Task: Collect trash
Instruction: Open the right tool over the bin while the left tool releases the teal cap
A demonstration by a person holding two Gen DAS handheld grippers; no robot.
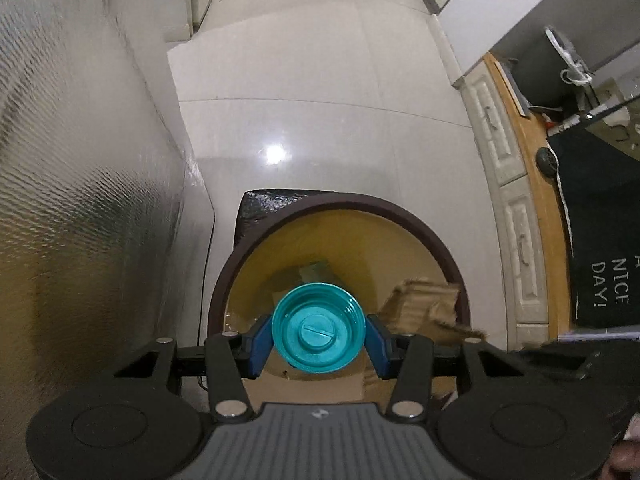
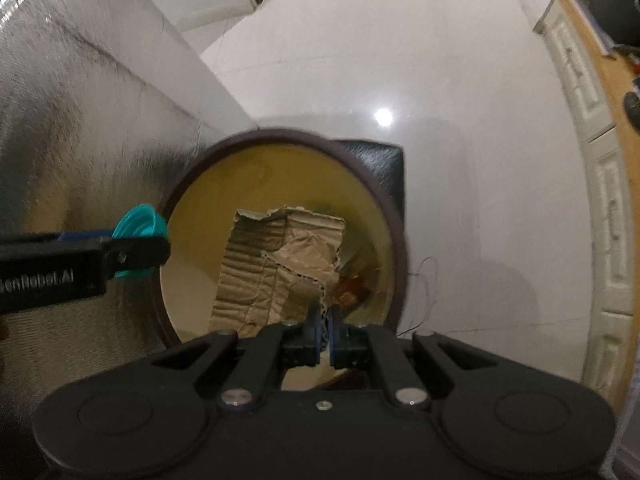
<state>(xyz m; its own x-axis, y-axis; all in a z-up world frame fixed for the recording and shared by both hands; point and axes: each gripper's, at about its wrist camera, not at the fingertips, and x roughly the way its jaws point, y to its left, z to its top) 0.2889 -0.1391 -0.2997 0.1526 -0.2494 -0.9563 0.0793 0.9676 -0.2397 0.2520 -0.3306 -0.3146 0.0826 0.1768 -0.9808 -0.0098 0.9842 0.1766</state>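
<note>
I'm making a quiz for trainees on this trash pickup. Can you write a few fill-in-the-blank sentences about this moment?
1. The left claw grips a ____ plastic cup.
2. The right claw pinches torn ____ over the bin.
3. The round trash bin is ____ inside.

Missing words: teal; cardboard; yellow

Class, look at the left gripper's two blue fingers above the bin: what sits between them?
A teal cup, clamped between the left gripper's fingers; the left wrist view shows it best.
</note>
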